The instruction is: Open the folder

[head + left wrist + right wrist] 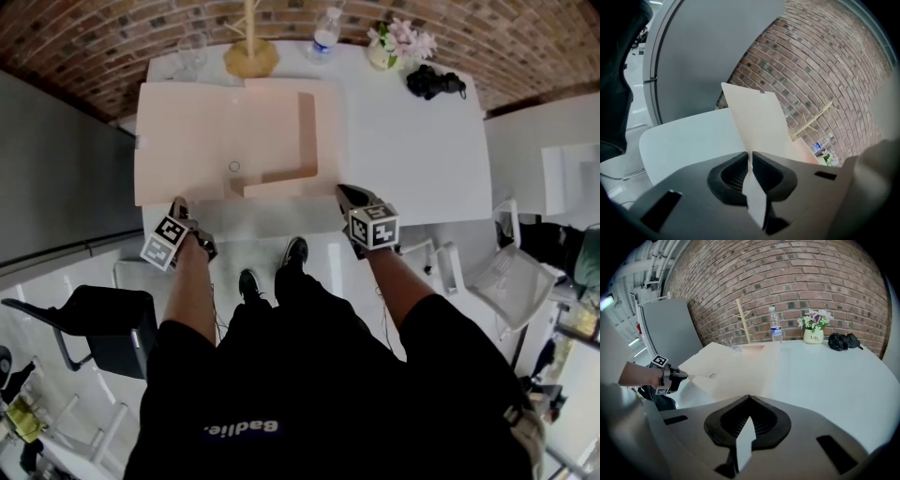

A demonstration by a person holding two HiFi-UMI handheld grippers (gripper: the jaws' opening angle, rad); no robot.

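Now the left claw [750, 154] pinches the folder [755, 117] cover while the right claw [750, 397] sits pressed together.

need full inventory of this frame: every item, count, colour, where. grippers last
folder: 1, peach, lying open on the table's left half
table: 1, white, centre
branch stand: 1, light wood, table's far edge
water bottle: 1, clear with blue label, right of the stand
flower pot: 1, white, pink flowers, far edge
black bundle: 1, far right, perhaps a folded umbrella
black chair: 1, floor, left
white chair: 1, floor, right
left hand-held gripper: 1, grey, closed on the folder's near-left corner
right hand-held gripper: 1, grey, shut, empty, by the folder's near-right corner
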